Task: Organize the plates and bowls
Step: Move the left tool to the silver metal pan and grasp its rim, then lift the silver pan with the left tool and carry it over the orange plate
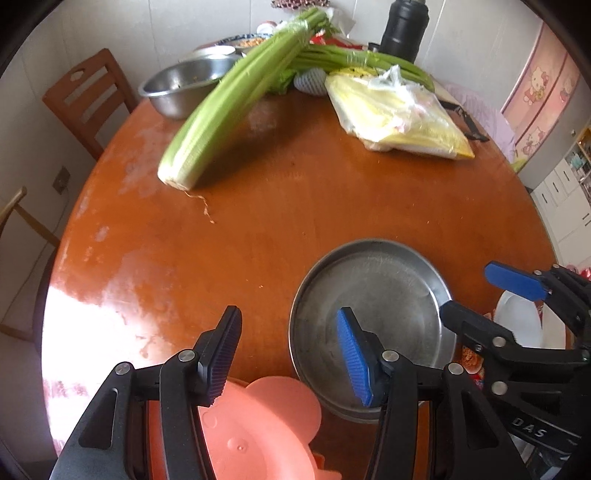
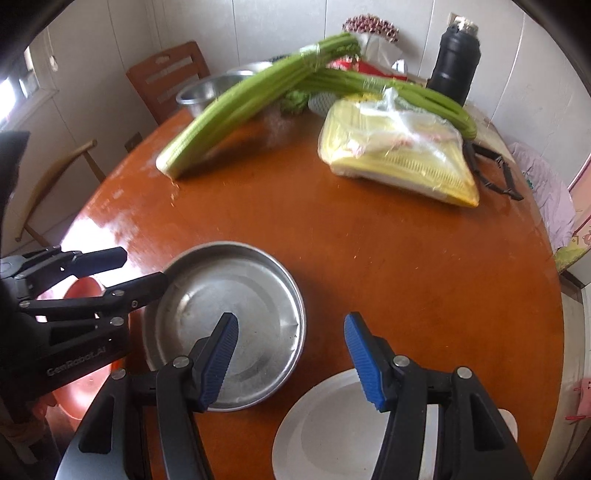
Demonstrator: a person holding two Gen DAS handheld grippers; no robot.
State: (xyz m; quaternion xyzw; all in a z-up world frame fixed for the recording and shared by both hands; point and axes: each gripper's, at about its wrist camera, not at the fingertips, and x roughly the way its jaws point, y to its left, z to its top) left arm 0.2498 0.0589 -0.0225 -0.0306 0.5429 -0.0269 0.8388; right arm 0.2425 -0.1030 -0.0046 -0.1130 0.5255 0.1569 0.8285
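A round steel plate (image 1: 373,295) lies on the near part of the wooden table (image 1: 295,192); it also shows in the right wrist view (image 2: 236,295). A pink animal-shaped plate (image 1: 255,432) lies below my left gripper (image 1: 290,349), which is open and empty above the pink plate and the steel plate's left rim. A white plate (image 2: 332,424) lies under my right gripper (image 2: 291,358), which is open and empty between the steel and white plates. The right gripper shows in the left wrist view (image 1: 476,291), the left gripper in the right wrist view (image 2: 142,267).
Celery bunches (image 1: 229,96), a steel bowl (image 1: 184,86), a yellow basket in a plastic bag (image 1: 395,114), a black flask (image 1: 404,29) and black tongs (image 2: 495,170) lie at the table's far side. Wooden chairs (image 1: 88,96) stand at the left.
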